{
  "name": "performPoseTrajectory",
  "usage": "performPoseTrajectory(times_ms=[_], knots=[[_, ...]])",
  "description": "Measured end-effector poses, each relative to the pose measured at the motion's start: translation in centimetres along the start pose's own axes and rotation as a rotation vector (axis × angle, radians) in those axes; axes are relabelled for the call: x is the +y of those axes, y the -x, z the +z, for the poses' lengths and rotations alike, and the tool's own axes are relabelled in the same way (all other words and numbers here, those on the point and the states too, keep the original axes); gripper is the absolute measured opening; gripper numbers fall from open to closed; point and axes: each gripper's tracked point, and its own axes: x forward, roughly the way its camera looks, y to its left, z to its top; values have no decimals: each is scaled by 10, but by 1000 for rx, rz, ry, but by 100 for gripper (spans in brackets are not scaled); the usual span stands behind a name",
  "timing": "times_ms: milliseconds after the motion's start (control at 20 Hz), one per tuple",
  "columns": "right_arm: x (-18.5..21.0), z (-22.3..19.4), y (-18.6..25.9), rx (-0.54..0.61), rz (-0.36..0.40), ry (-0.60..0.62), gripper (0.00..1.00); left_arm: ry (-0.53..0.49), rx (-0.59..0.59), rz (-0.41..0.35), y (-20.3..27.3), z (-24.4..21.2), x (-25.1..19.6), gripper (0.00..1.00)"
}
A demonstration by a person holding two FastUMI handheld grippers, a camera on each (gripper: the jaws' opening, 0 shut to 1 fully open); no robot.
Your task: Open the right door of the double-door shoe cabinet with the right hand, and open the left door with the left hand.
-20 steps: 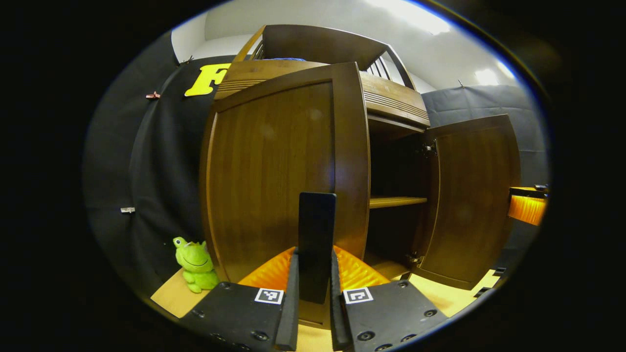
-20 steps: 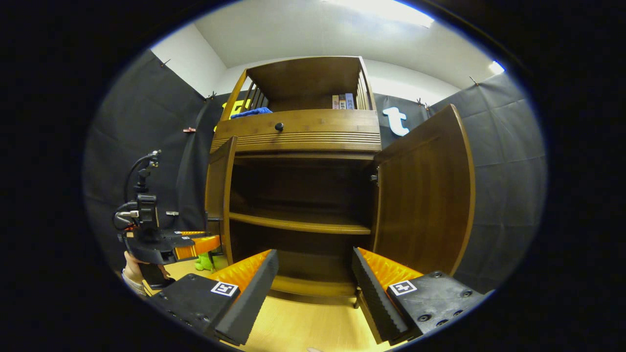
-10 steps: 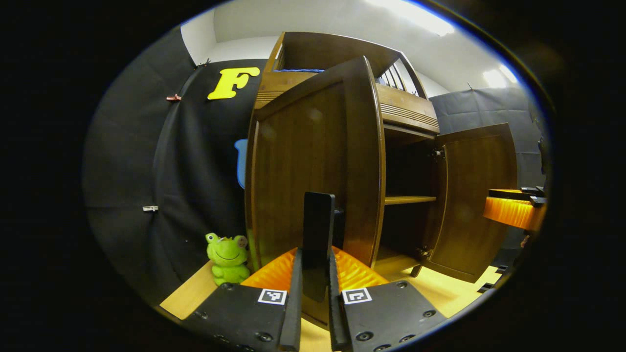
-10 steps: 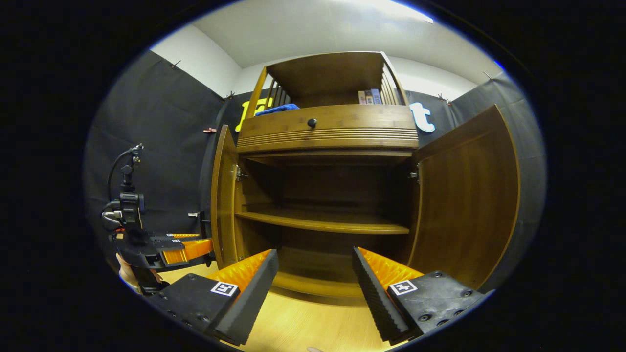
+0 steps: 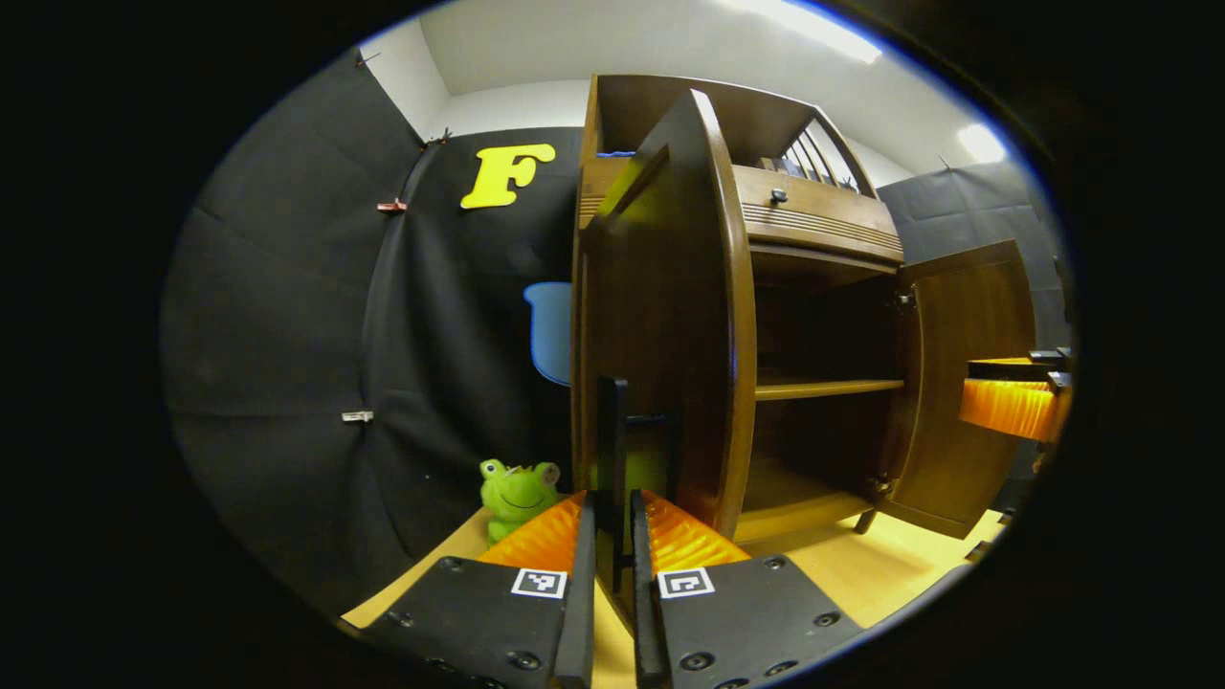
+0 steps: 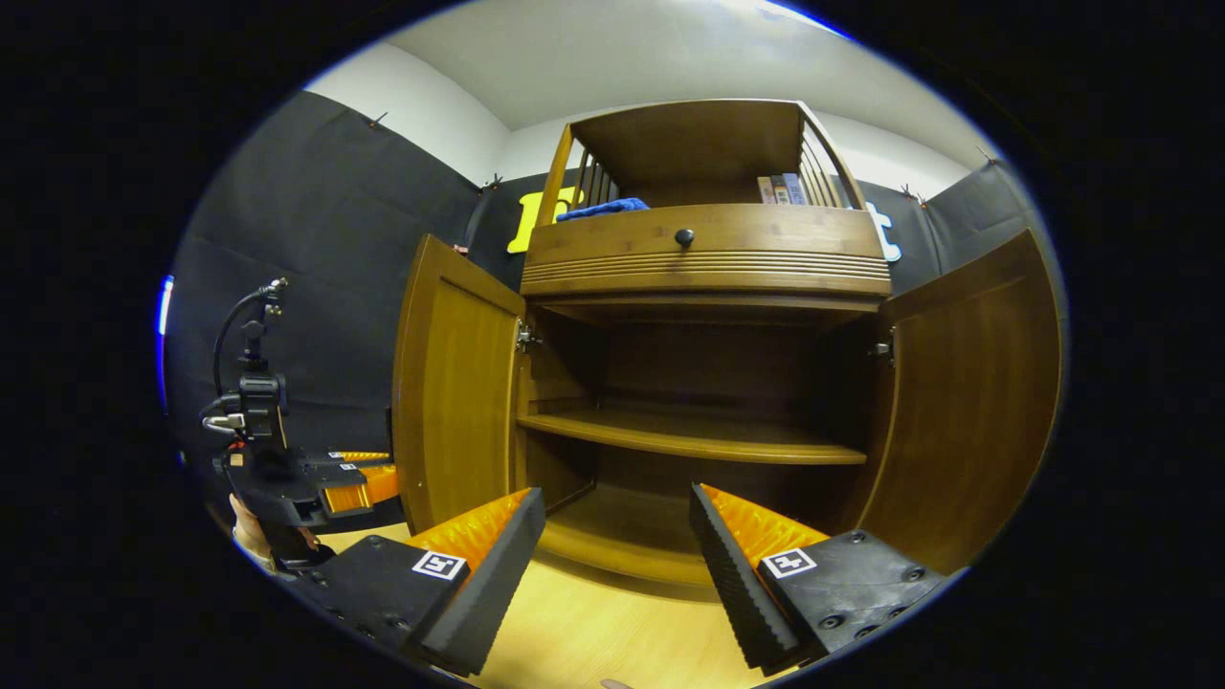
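Frog toy (image 5: 517, 490) on floor by booth wall. Left gripper (image 5: 612, 598) clamped on handle (image 5: 612, 459) of left door (image 5: 670, 316), door swung wide. Cabinet (image 6: 703, 258) interior exposed, books (image 6: 780, 188) on top, print unreadable. Right door (image 6: 967, 383) open. Right gripper (image 6: 617, 565) spread wide, holding nothing.

My left tool (image 5: 609, 565) points forward, level, its two fingers (image 5: 577, 584) drawn in close with only a thin slot between them; both press on a thin upright handle (image 5: 610, 459) that stands in that slot. In the right gripper view the same tool (image 6: 368, 483) sits low on my left, held from below by my hand (image 6: 251, 531). My right tool (image 6: 617, 565) points straight ahead with its fingers (image 6: 488, 574) spread wide apart, gripping nothing.
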Motion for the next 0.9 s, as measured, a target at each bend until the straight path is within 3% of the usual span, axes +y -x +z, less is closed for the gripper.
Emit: performPoseTrajectory(times_ms=[100, 150, 200, 650, 800, 900], knots=[[15, -4, -4, 7, 32, -8, 96, -7, -10, 44, 3, 0, 17, 21], [21, -4, -7, 11, 44, -8, 96, -2, -9, 56, 4, 0, 25, 9], [25, -5, -11, 15, 54, -6, 96, 8, -7, 63, 5, -1, 30, 14], [55, -12, -29, 37, 124, -16, 96, -4, -8, 79, 25, 3, 50, 16], [60, -11, -27, 31, 130, -25, 96, -19, -37, 120, 47, 14, 65, 19], [55, -7, -23, 20, 118, -20, 96, 25, -55, 75, 63, 24, 56, 19]])
